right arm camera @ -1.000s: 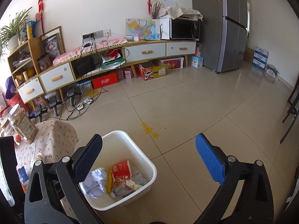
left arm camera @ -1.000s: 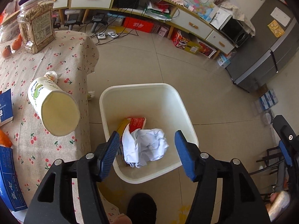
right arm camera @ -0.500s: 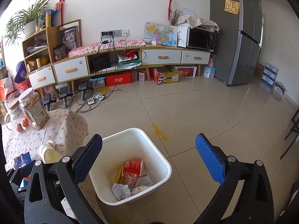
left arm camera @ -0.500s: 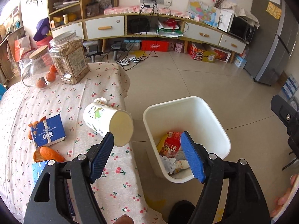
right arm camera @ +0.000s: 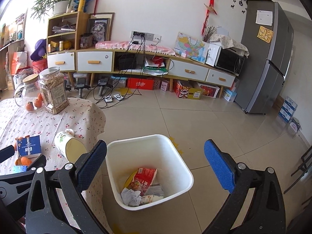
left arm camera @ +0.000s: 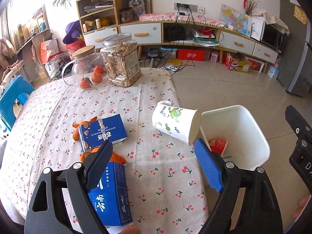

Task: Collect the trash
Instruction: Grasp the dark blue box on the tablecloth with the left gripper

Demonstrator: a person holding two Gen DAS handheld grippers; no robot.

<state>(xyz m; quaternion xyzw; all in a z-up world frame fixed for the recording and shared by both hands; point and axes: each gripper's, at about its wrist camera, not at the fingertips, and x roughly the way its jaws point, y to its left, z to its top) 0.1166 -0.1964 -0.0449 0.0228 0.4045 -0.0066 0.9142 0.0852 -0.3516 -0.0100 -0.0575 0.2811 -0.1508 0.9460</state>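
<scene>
A white paper cup (left arm camera: 175,123) with green leaf print lies on its side near the table's right edge; it also shows in the right wrist view (right arm camera: 69,148). A white trash bin (right arm camera: 183,167) stands on the floor beside the table, holding a red wrapper (right arm camera: 144,177) and crumpled paper (right arm camera: 130,196); the left wrist view shows the bin (left arm camera: 253,136) too. My left gripper (left arm camera: 154,165) is open and empty above the tablecloth, short of the cup. My right gripper (right arm camera: 156,165) is open and empty above the bin.
On the cherry-print tablecloth (left arm camera: 58,107) lie a blue box (left arm camera: 102,132), a second blue box (left arm camera: 111,195) under my left finger, and orange peel (left arm camera: 117,158). A jar of snacks (left arm camera: 121,60) and a glass jar with oranges (left arm camera: 85,68) stand at the back. A blue stool (left arm camera: 11,97) is left.
My left gripper has swung left from over the bin to over the table, so the cup and blue boxes now lie ahead of it. My right gripper has barely moved.
</scene>
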